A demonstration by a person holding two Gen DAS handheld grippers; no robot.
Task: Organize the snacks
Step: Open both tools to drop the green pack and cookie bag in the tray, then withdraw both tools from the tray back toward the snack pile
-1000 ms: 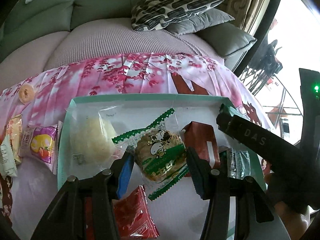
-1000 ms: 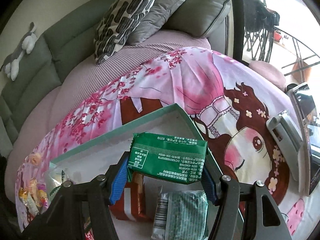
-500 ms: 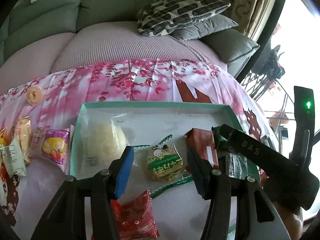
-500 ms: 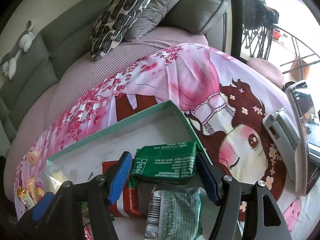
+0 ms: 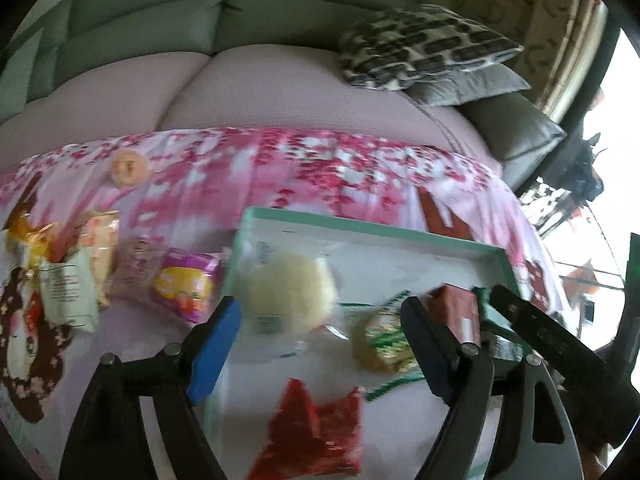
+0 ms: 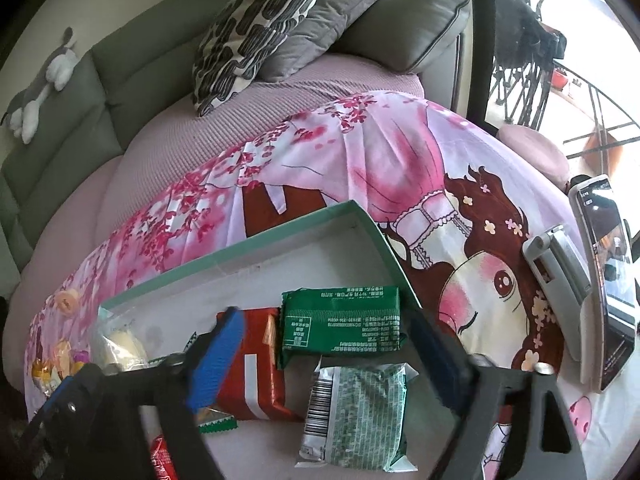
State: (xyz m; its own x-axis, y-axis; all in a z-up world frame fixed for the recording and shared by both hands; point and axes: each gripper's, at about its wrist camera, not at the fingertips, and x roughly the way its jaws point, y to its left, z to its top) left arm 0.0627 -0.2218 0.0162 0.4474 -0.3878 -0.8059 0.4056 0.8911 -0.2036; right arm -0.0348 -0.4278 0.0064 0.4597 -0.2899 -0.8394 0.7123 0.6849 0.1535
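Observation:
A teal-rimmed tray (image 5: 360,232) (image 6: 248,248) lies on the pink cloth and holds several snack packs. The green-and-white cookie pack (image 5: 384,340) rests in it beside a white bun pack (image 5: 288,292). My left gripper (image 5: 320,328) hovers above them; its jaws are opening and its pads touch nothing. In the right wrist view a dark green packet (image 6: 340,324) lies flat in the tray's right end. My right gripper (image 6: 328,356) straddles it, its jaws opening wide and both pads clear of it. A red-brown pack (image 6: 252,364) and a pale green barcode pack (image 6: 360,416) lie next to it.
Loose snacks lie left of the tray: a purple pack (image 5: 188,284), a white pack (image 5: 68,296) and a round orange one (image 5: 128,168). A phone on a stand (image 6: 604,280) sits at the cloth's right edge. A sofa with cushions (image 6: 256,28) lies behind.
The left gripper let go of the cookie pack, opened and drifted left. The right gripper set the dark green packet down in the tray and opened wide around it.

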